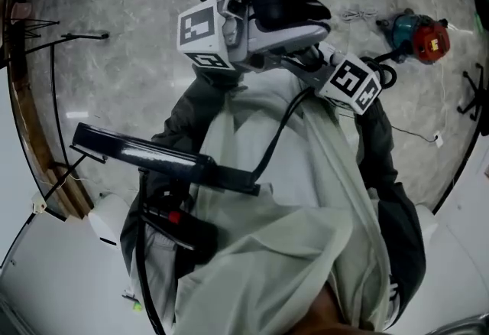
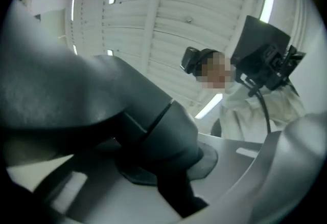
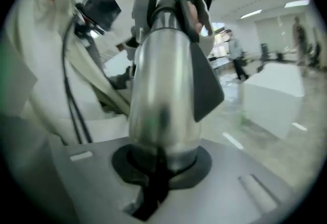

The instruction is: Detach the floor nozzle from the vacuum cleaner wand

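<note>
No words, numbers or brand names legible anywhere.
Only printed signs: black-and-white square code patterns.
- left marker cube (image 1: 200, 27), far centre-left: pattern on 2 visible faces.
- right marker cube (image 1: 350, 83), far centre-right: pattern on 1 face turned up.
Patterns show blocks only, no letters or digits.
Both gripper views: surfaces blurred, nothing readable.

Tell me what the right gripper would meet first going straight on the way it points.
The silver wand: it sits right between the jaws of the right gripper, so nothing else looks likely to come first.
</note>
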`<state>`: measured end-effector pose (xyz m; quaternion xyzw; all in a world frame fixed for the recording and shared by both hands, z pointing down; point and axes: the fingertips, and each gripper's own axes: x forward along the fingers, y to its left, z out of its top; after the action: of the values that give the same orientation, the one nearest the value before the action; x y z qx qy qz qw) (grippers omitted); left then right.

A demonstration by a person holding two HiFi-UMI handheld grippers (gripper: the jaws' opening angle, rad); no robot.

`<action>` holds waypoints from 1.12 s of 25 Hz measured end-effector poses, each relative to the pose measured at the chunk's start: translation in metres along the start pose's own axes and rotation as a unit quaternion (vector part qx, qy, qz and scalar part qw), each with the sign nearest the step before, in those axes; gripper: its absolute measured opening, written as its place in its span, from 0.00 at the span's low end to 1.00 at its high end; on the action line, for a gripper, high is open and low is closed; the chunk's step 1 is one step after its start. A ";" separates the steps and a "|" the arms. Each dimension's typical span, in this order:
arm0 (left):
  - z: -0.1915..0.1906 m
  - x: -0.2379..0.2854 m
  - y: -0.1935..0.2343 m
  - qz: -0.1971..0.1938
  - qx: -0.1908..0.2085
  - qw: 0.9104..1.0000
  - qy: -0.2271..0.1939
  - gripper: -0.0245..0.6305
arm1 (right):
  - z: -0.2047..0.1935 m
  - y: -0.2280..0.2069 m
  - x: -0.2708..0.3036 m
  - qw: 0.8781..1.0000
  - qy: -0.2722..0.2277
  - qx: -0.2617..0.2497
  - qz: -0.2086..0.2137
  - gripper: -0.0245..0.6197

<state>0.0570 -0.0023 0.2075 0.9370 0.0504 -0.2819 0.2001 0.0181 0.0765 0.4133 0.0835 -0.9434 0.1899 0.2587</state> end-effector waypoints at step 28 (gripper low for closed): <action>-0.009 -0.001 0.019 0.020 -0.014 1.000 -0.015 0.16 | -0.012 -0.021 0.001 0.999 0.002 0.021 -0.043 0.10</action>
<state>0.0649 -0.0164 0.2216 0.9306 0.0321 -0.2913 0.2193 0.0281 0.0625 0.4302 0.1293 -0.9341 0.1990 0.2669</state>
